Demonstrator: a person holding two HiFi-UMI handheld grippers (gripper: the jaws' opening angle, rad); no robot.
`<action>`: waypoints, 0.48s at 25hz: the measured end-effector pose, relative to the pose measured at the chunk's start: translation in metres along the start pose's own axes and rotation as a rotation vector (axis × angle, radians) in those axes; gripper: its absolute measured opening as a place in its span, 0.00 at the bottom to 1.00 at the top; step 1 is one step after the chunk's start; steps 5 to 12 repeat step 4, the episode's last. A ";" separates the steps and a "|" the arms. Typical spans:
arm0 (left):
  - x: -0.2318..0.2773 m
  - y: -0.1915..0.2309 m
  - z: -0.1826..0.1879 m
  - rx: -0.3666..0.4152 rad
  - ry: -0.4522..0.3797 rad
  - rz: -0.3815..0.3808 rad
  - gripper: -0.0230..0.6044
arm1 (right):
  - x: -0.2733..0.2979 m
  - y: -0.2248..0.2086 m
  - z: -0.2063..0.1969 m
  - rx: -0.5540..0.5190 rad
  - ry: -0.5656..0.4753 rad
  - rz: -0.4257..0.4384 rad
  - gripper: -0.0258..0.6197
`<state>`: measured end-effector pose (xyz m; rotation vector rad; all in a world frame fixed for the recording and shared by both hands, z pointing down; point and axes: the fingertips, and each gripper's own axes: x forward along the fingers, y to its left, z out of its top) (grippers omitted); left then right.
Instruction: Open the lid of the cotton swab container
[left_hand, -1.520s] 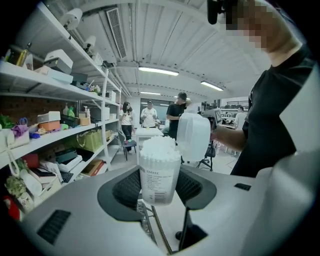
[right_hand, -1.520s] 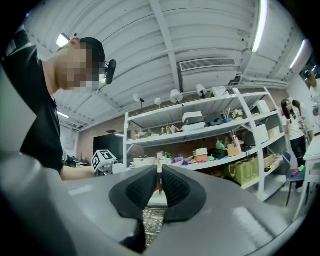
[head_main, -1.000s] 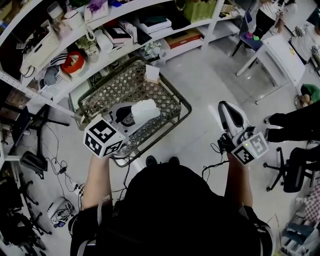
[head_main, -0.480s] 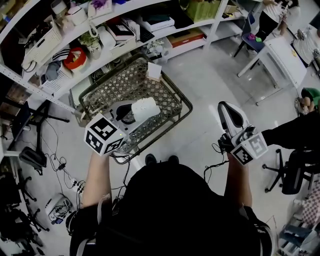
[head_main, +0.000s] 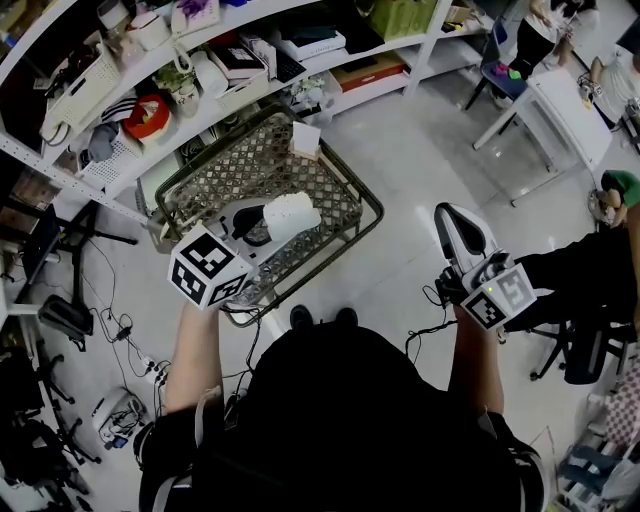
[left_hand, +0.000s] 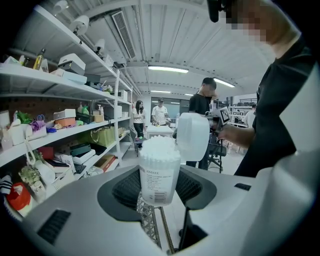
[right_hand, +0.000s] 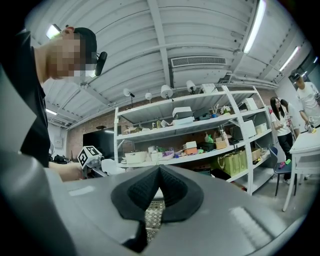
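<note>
Your left gripper (left_hand: 159, 196) clamps the cotton swab container (left_hand: 159, 167), lid (left_hand: 193, 136) flipped open, your right gripper (right_hand: 159, 176) closed, holding nothing

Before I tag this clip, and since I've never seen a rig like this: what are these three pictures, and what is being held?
There is no robot here. A person holds a pair of hand-operated tongs in each hand, and each pair carries a marker cube. The top-down picture comes from a camera on the person's head. The other two come from cameras riding on each pair of tongs, looking along the jaws. The left tongs grip a clear cotton swab container over a wire basket near the shelves. Its lid is flipped open, so the white swabs show. The right tongs are shut with nothing between them, held off to the side.
</note>
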<state>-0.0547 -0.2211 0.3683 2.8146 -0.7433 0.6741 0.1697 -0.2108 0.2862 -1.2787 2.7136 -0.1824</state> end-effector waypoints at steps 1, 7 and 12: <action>0.000 0.000 0.000 0.001 0.000 -0.001 0.35 | 0.001 0.000 0.000 -0.003 0.003 -0.002 0.05; 0.001 0.000 -0.001 0.004 0.000 -0.003 0.35 | 0.001 0.001 0.000 -0.002 0.006 -0.003 0.05; 0.001 0.000 -0.001 0.004 0.000 -0.003 0.35 | 0.001 0.001 0.000 -0.002 0.006 -0.003 0.05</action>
